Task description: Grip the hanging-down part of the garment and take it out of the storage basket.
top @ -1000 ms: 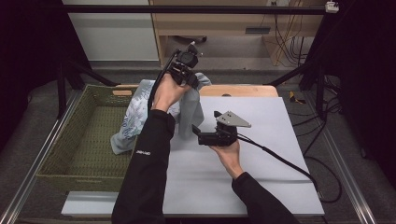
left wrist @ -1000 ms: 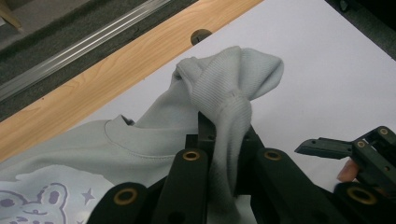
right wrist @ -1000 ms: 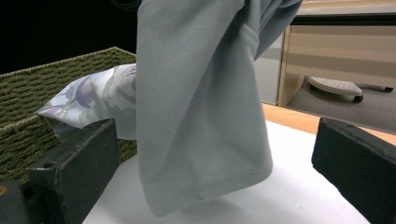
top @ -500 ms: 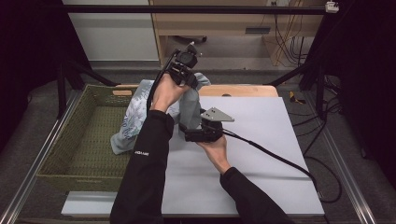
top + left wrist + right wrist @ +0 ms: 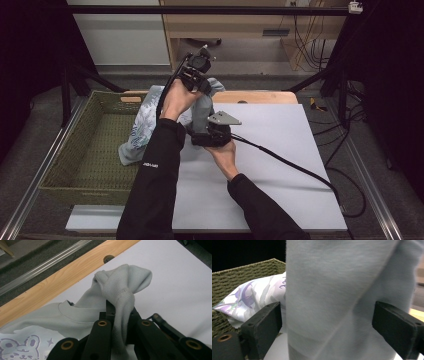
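White table (image 5: 280, 165), wicker basket (image 5: 85, 150); pale sweatshirt (image 5: 145, 120) drapes over the basket edge. Left gripper (image 5: 120, 315) pinches its ribbed cuff, lifted. Right gripper (image 5: 327, 325) fingers wide around hanging sleeve; closing off-centre risks missing the fabric, or the cuff slipping.

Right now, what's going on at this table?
A person is handling a pale grey sweatshirt with a gripper in each hand. The left gripper is shut on the ribbed cuff and holds the sleeve lifted above the white table. The right gripper has its jaws open on either side of the hanging sleeve, not yet closed. The rest of the garment, with a printed front, drapes over the edge of a woven basket to the left.
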`<control>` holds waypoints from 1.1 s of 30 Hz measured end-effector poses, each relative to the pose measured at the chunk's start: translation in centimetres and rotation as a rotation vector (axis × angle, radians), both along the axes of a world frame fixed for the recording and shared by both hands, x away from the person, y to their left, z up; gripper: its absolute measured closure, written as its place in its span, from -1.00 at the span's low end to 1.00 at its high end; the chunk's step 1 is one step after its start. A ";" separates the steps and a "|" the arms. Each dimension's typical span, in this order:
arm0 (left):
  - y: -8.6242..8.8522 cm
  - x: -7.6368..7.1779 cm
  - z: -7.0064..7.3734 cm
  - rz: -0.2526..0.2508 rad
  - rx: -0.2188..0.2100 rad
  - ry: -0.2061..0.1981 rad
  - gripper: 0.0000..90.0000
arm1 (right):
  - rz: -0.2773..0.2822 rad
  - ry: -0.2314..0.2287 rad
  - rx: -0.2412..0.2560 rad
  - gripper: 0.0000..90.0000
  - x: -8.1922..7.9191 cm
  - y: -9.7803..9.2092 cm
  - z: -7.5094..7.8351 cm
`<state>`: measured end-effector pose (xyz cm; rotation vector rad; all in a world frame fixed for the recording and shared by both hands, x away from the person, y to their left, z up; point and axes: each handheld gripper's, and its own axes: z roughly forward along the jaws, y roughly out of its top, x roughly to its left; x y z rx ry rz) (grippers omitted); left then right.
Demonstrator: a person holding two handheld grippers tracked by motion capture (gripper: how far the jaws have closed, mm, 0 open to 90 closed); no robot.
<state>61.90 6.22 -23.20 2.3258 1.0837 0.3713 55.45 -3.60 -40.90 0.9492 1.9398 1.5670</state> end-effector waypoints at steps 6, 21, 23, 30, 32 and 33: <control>0.4 -0.1 0.0 0.008 -0.010 -0.002 0.88 | 0.013 0.013 0.041 -0.43 0.8 0.3 -0.5; 0.3 -0.2 -0.1 0.010 0.007 0.001 0.88 | 0.024 0.002 0.002 0.85 0.4 0.6 -0.1; 0.4 -0.2 -0.1 0.009 0.010 -0.001 0.88 | 0.011 0.012 -0.008 0.89 0.4 0.5 0.0; 0.8 -0.3 0.1 0.016 0.001 -0.005 0.88 | 0.014 -0.003 -0.039 0.93 -0.1 0.1 0.5; 0.9 -0.3 0.1 0.017 -0.003 -0.002 0.88 | 0.022 -0.012 -0.037 0.93 -0.2 -0.2 0.6; 1.0 -0.3 0.2 0.019 -0.003 -0.004 0.88 | 0.017 -0.005 -0.038 0.93 -0.3 -0.4 0.8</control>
